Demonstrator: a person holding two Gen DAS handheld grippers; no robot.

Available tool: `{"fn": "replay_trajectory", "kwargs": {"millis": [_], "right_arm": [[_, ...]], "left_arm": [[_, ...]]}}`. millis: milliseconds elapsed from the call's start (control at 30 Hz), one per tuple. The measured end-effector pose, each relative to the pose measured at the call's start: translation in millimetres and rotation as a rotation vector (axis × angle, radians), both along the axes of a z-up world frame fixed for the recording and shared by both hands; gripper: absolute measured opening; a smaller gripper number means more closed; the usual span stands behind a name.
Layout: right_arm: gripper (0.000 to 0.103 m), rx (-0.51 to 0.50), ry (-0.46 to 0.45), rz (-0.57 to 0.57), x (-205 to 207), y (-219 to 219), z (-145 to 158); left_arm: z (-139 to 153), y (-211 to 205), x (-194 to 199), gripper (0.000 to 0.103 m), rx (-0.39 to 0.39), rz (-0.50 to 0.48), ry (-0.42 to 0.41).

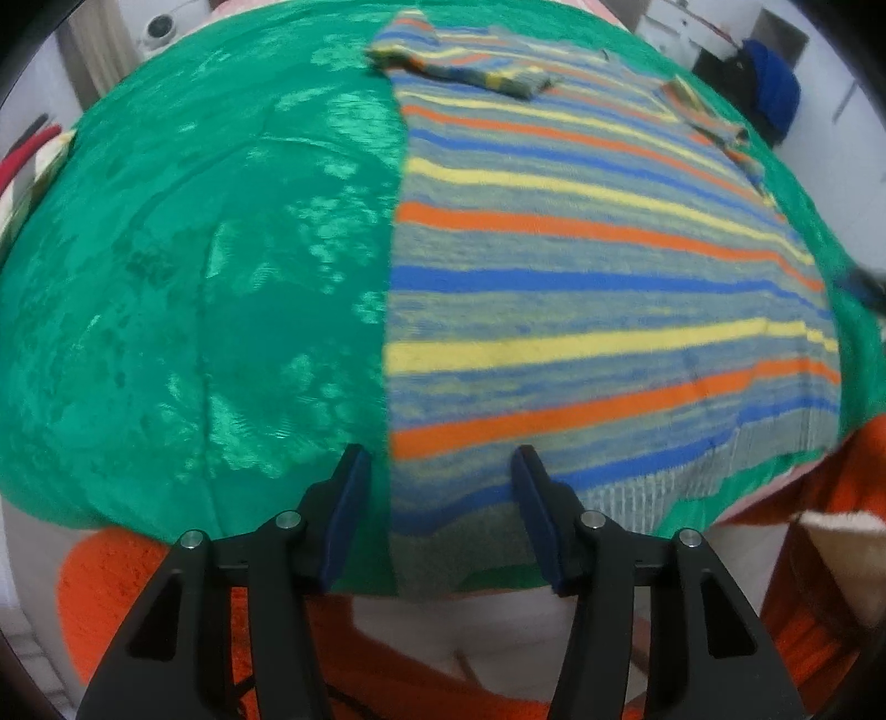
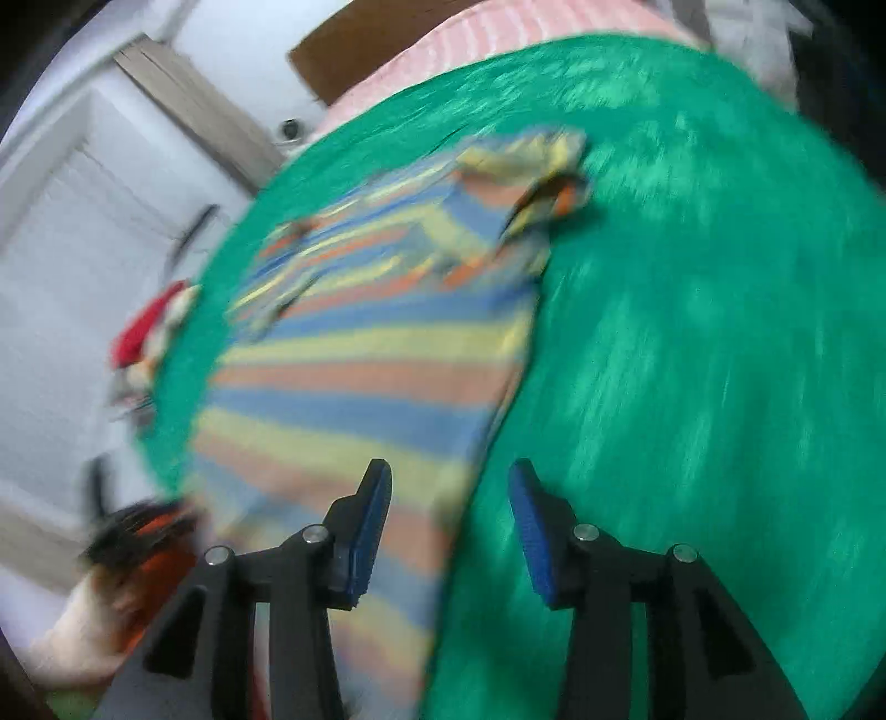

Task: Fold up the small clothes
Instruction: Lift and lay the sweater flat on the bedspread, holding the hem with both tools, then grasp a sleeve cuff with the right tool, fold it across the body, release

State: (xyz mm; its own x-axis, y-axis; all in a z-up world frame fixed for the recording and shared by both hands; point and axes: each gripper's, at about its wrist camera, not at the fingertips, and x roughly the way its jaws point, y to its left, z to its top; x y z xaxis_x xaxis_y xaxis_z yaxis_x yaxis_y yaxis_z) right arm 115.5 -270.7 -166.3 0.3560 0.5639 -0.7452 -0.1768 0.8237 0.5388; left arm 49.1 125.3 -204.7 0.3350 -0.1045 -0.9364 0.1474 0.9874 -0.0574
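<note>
A small striped sweater (image 1: 581, 266), with orange, yellow, blue and grey bands, lies flat on a green cloth (image 1: 221, 288). Its left sleeve (image 1: 459, 66) is folded across the chest. My left gripper (image 1: 440, 471) is open and empty, above the sweater's near left hem corner. In the right wrist view, which is blurred, the sweater (image 2: 376, 365) lies ahead and left, with a crumpled sleeve (image 2: 531, 177) at its far end. My right gripper (image 2: 448, 487) is open and empty over the sweater's right edge on the green cloth (image 2: 692, 360).
Orange fabric (image 1: 111, 587) shows below the green cloth's near edge. A blue and black object (image 1: 775, 94) stands at the far right. A red and white item (image 2: 149, 327) lies left of the cloth. A pink striped surface (image 2: 498, 39) lies beyond the cloth.
</note>
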Motion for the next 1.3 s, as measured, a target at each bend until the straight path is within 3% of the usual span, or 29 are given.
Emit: {"fn": "replay_trajectory", "kwargs": {"millis": [33,67,100,133,167,233,333,400,500,633,733,800,833,933,1000,1133,1200,1300], "right_arm": [[0.045,0.038,0.041,0.024,-25.4,2.9,-6.7],[0.045,0.046,0.072,0.039,-45.2,8.4,-13.8],[0.045,0.047,0.095,0.049,-59.5,14.2,-21.6],[0.044,0.045,0.116,0.059,-73.1,22.8,-32.5],[0.034,0.043,0.12,0.069,-78.3,30.8,-41.0],[0.004,0.042,0.113,0.076,-80.7,38.9,-51.6],[0.003,0.018,0.107,0.067,-79.9,35.3,-45.6],[0.003,-0.065,0.091,0.074,-86.9,22.8,-23.4],[0.003,-0.168,0.079,0.087,-88.2,16.8,-8.5],[0.003,-0.236,0.143,0.081,-78.2,24.6,-51.7],[0.008,-0.203,0.148,0.029,-71.1,22.4,-58.6],[0.033,-0.187,0.166,0.017,-69.3,15.4,-48.1],[0.048,-0.202,0.164,0.028,-68.8,9.6,-36.0],[0.049,-0.319,0.061,0.021,-61.7,-5.8,10.8],[0.049,-0.447,-0.069,0.018,-35.4,-12.9,53.5],[0.065,-0.562,-0.267,0.111,39.1,25.4,92.6],[0.065,-0.498,-0.284,0.216,88.9,64.1,80.5],[0.064,-0.48,-0.251,0.299,147.1,109.0,39.5]], "left_arm": [[-0.7,-5.9,0.2,0.034,-0.002,-0.022,0.005],[-1.1,-9.2,0.8,0.014,-0.01,-0.033,0.012],[-1.7,-12.8,0.4,0.005,-0.02,-0.042,0.02],[-1.2,-17.6,0.1,0.005,-0.009,-0.051,0.02],[-0.4,-20.6,-0.8,0.004,0.006,-0.059,0.019],[5.3,-20.6,-5.1,0.004,-0.004,-0.07,0.033],[21.6,-7.4,-19.4,0.003,-0.031,-0.065,0.037],[29.2,-1.5,-28.6,0.003,-0.065,-0.06,0.038],[20.3,-12.2,-35.2,0.003,-0.021,-0.093,0.054],[-12.6,-30.1,-21.8,0.005,0.087,-0.068,0.073],[-0.6,-36.5,-22.8,0.018,0.1,-0.059,0.043],[13.7,-32.9,-29.6,0.052,0.106,-0.048,0.014],[29.2,-28.6,-34.5,0.057,0.104,-0.03,-0.027],[70.4,-16.8,-38.4,0.074,0.069,0.027,-0.151],[90.8,-8.7,-32.6,0.088,0.046,0.086,-0.243],[93.9,10.4,-1.0,0.093,0.049,0.242,-0.405],[80.4,14.9,8.8,0.092,0.08,0.312,-0.41],[55.1,27.2,11.2,0.092,0.048,0.379,-0.378]]}}
